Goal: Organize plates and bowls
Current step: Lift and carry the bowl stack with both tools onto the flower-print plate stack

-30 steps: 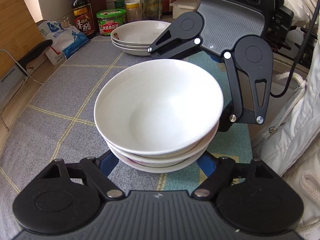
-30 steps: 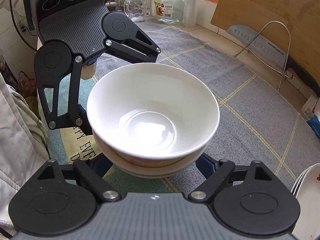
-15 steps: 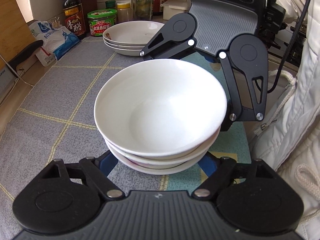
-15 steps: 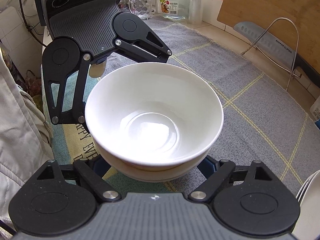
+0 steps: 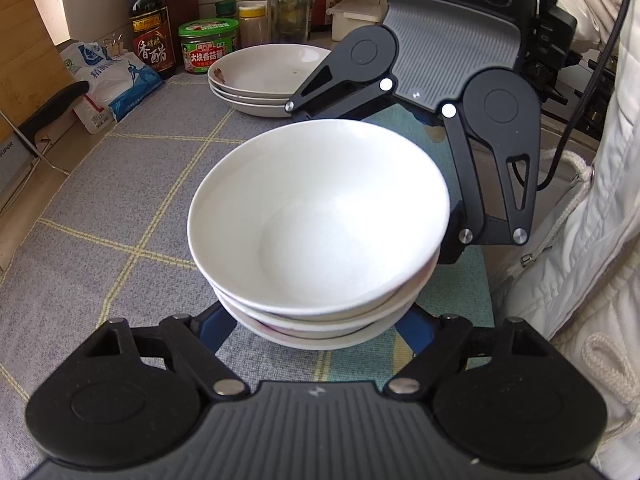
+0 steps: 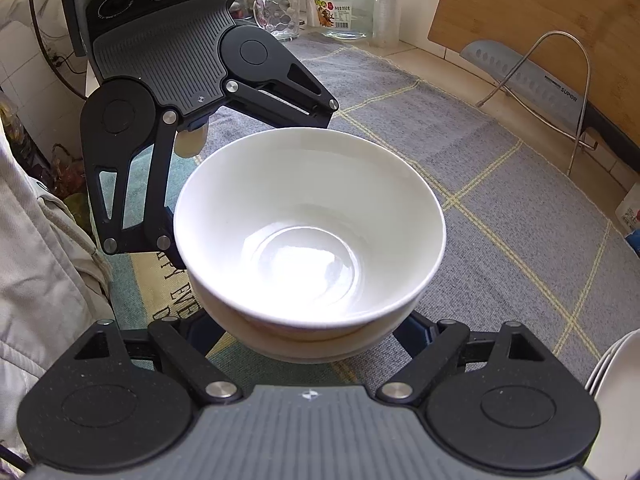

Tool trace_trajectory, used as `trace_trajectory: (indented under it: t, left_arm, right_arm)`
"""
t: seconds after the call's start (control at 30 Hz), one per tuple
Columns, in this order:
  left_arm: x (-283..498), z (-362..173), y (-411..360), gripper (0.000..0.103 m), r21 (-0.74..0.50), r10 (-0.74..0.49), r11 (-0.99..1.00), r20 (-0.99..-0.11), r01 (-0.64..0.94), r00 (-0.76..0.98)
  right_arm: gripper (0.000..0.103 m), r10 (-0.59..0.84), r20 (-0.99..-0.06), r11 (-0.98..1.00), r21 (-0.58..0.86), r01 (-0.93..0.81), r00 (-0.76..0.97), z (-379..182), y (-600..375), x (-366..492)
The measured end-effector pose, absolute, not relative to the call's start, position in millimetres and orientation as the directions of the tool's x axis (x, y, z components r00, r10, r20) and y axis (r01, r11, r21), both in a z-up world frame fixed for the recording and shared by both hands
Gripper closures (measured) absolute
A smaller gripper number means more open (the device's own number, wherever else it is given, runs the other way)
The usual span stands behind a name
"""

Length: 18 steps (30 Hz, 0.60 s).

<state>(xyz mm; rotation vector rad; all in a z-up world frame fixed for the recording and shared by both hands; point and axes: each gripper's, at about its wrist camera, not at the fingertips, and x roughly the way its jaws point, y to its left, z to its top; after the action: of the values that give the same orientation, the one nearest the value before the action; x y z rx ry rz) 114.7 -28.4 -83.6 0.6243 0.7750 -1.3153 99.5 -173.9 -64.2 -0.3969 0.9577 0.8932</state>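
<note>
Nothing has shifted since a second ago: the bowls (image 5: pixel 316 220) still sit stacked on the near mat (image 5: pixel 120 200). Your left gripper (image 5: pixel 320 332) straddles the stack's base. Your right gripper (image 6: pixel 310 340) is closing around it from the opposite side. Both sets of pads are hidden, so you cannot tell whether they grip.

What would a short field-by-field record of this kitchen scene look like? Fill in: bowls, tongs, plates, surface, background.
bowls: stack of white bowls, nested, between both tongs
left tongs: fingers at the stack's base, near side
right tongs: at the base from the opposite side; grip cannot be told
plates: stack of shallow plates behind the bowls
surface: grey checked mat
background: vinegar bottle, green-lidded jar, glass jar, cutting board
</note>
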Motion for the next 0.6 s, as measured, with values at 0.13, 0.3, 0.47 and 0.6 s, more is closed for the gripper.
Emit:
trace_trajectory:
  t: [0.13,0.3,0.47,0.6]
  left_arm:
    - [113.1,-73.8,-42.0,0.019,-0.016,-0.601,0.185,-0.793,0.983,0.100]
    - [113.6,-61.1,-66.1,0.019,0.001,-0.600,0.218,-0.789,0.976,0.135]
    - [109.9,-50.6,-99.9,0.019,0.013,-0.608,0.242,-0.777,0.970,0.162]
    - [110.2,-44.5,-125.8,0.019,0.021,-0.617,0.250,-0.767,0.968,0.176]
  right_arm:
    - [0.012,0.484,-0.834,0.578,0.078,-0.813,0.265,-57.5,-187.5,101.9]
    - [0.012,0.489,-0.831,0.558,0.065,-0.827,0.265,-45.8,-214.1,104.2]
    - [0.012,0.486,-0.833,0.542,0.049,-0.839,0.265,-32.8,-247.5,105.3]
    - [0.012,0.481,-0.832,0.541,0.034,-0.840,0.276,-25.0,-274.5,106.7]
